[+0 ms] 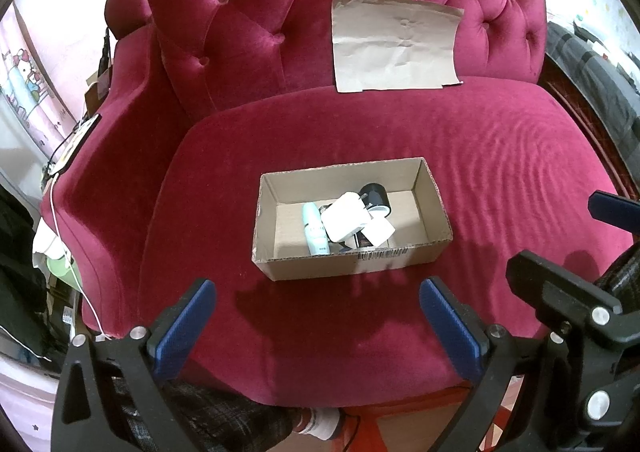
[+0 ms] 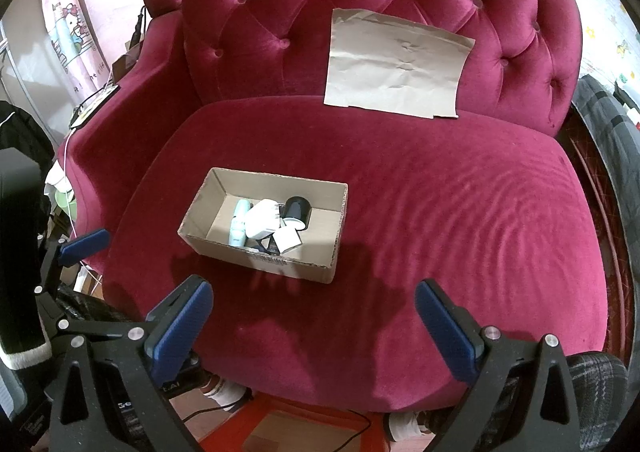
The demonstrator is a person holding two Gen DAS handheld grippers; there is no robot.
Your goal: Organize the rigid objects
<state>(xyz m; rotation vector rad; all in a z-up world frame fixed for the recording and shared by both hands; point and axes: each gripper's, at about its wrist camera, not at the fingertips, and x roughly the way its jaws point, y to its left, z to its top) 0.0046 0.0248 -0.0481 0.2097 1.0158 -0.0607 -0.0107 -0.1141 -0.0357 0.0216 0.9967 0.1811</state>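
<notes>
An open cardboard box (image 1: 436,207) sits on the red velvet seat; it also shows in the right wrist view (image 2: 200,211). Inside lie a pale blue tube (image 1: 314,230), white chargers (image 1: 346,217), and a black round object (image 1: 376,193). The same tube (image 2: 239,221), chargers (image 2: 262,219) and black object (image 2: 297,207) show in the right wrist view. My left gripper (image 1: 318,304) is open and empty, near the seat's front edge, short of the box. My right gripper (image 2: 314,306) is open and empty, in front and right of the box.
A brown paper sheet (image 1: 394,41) leans on the tufted backrest (image 1: 248,23). The sofa's left armrest (image 1: 108,155) carries a cable and a small device. A red stool (image 2: 304,424) stands below the seat's front edge. Clutter lies left of the sofa.
</notes>
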